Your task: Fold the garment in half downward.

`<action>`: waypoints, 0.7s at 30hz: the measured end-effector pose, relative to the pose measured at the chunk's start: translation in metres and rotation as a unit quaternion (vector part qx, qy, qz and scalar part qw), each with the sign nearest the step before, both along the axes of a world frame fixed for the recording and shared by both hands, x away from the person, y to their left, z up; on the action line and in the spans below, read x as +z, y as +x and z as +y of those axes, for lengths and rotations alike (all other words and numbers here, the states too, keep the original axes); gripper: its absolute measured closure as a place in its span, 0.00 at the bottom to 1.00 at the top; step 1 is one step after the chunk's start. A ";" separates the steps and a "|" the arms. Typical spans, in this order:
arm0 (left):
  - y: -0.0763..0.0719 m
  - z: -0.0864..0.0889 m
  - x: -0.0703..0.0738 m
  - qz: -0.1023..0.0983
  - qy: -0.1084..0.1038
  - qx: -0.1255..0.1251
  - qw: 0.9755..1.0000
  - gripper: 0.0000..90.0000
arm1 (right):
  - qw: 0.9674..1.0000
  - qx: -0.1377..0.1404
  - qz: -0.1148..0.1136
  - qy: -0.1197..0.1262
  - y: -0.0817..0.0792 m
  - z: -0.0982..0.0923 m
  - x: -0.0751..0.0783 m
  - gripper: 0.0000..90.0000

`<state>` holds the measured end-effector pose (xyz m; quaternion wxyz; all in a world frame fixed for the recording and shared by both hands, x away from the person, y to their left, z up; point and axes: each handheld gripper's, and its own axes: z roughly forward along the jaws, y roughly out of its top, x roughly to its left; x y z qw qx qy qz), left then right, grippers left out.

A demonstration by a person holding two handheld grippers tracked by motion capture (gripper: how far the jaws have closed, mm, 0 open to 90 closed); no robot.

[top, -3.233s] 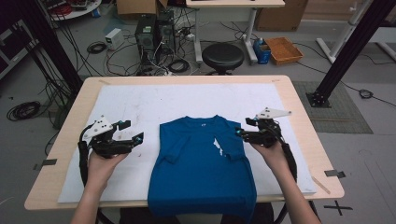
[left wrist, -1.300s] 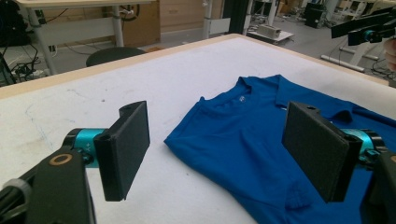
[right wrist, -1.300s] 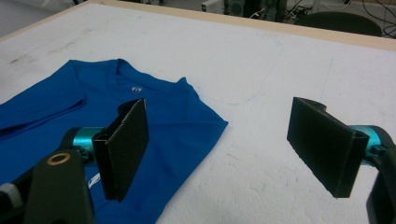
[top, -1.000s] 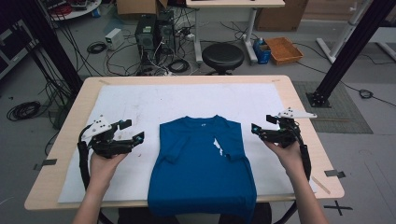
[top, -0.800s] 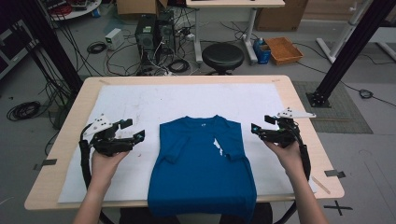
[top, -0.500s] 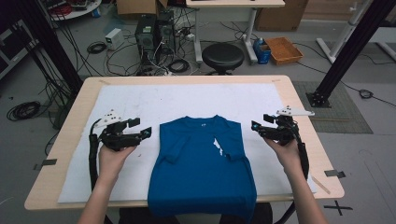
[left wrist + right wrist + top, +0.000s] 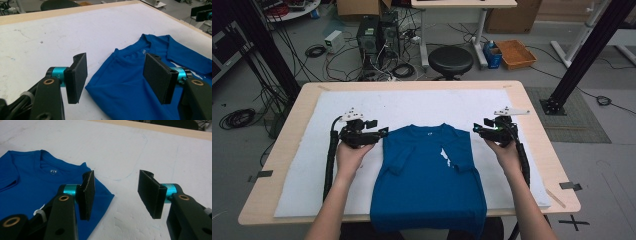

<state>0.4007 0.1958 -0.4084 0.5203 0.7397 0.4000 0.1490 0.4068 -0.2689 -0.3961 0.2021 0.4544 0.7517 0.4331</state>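
Item: blue shirt [image 7: 427, 180], lying flat mid-counter [image 7: 532, 120], sleeves folded in. Left hand-held gripper [image 7: 379, 132] and right hand-held gripper [image 7: 477, 129]: jaws apart, just been closing, at shoulder corners, nothing clamped. Risk: pinching a single layer, undoing the fold.

A blue T-shirt [image 7: 427, 185] lies flat, front up, on a white mat [image 7: 422, 102] in the middle of the table. The neck points to the far edge; the hem hangs just over the near edge. Both short sleeves are folded in over the chest, w/ a small white mark by the right one. Fabric looks smooth, a tiny white logo inside the collar.
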 end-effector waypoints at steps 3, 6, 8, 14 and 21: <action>0.006 -0.004 -0.001 0.003 0.008 -0.003 1.000 0.43 | 1.000 0.004 0.001 -0.006 0.005 0.007 -0.001 0.55; 0.012 -0.009 -0.002 0.006 0.019 -0.001 1.000 0.45 | 1.000 0.007 0.007 -0.013 0.011 0.014 -0.002 0.55; 0.017 -0.011 -0.004 0.017 0.025 0.000 1.000 0.46 | 1.000 0.012 0.010 -0.019 0.015 0.019 -0.002 0.55; 0.030 -0.018 -0.009 0.035 0.043 -0.005 0.998 0.47 | 0.999 0.017 0.022 -0.031 0.025 0.028 -0.008 0.59; 0.040 -0.027 -0.020 0.050 0.070 -0.010 0.996 0.53 | 0.997 0.012 0.052 -0.055 0.037 0.039 -0.019 0.66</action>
